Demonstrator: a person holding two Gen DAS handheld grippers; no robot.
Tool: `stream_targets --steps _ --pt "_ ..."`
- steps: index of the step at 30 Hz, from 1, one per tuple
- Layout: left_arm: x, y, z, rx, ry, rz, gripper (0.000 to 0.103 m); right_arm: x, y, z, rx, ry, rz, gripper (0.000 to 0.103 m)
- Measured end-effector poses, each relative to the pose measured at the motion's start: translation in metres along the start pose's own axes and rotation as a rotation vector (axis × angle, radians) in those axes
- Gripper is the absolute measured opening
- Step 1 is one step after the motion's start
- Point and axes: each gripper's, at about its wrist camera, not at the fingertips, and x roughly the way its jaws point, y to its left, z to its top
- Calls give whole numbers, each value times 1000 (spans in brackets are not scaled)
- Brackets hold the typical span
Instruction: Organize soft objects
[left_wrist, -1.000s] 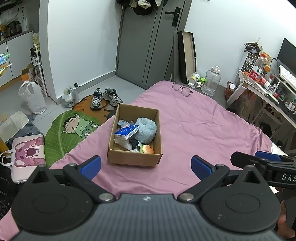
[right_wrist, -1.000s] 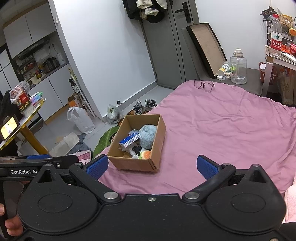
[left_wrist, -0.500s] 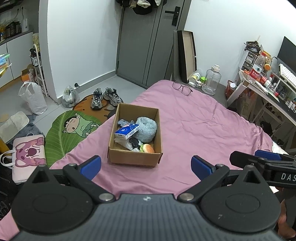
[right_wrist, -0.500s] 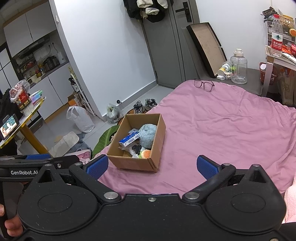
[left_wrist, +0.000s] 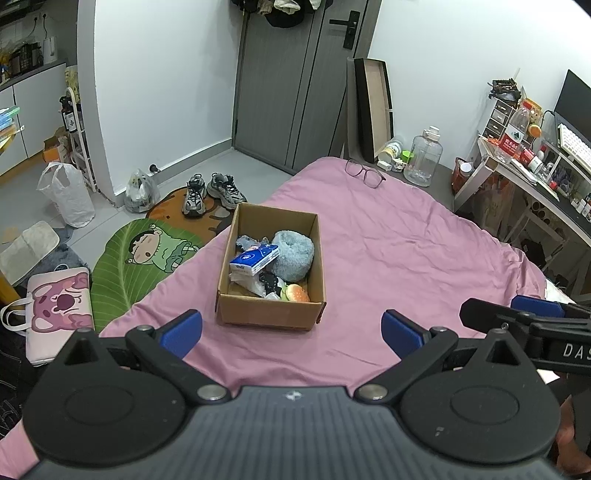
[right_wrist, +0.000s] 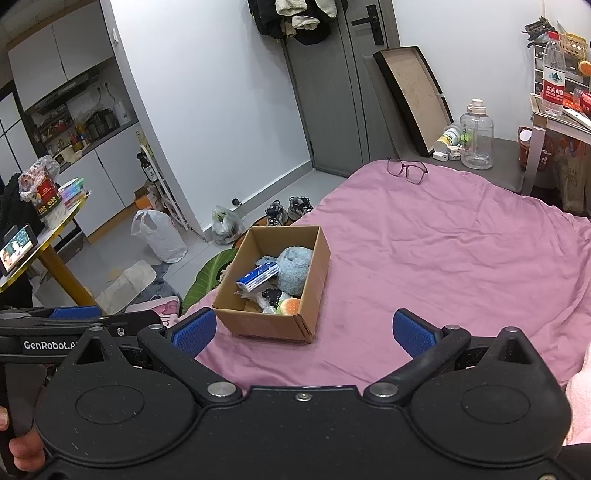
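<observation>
Both left gripper (left_wrist: 291, 330) and right gripper (right_wrist: 303, 330) spread wide, empty, above pink bedsheet (left_wrist: 406, 258) near cardboard box (left_wrist: 269, 314) holding blue plush (left_wrist: 295, 254), tissue pack (left_wrist: 255, 260).

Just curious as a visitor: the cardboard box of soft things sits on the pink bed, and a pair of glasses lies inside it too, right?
Not quite. The glasses lie on the pink bed near its far edge, apart from the cardboard box, as the left wrist view shows.

We read "GenRobot.A" in white letters on the left gripper (right_wrist: 70, 321), cut off at the end. On the right gripper (left_wrist: 532, 314) we read only "DAS". The red label on the water bottle (right_wrist: 554, 79) shows Chinese characters, "农夫山泉".
</observation>
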Motion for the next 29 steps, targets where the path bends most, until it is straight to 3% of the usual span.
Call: stream_targets --steps 29 --pt "-2 -2 -2 13 8 2 102 -2 0 -1 -7 6 8 103"
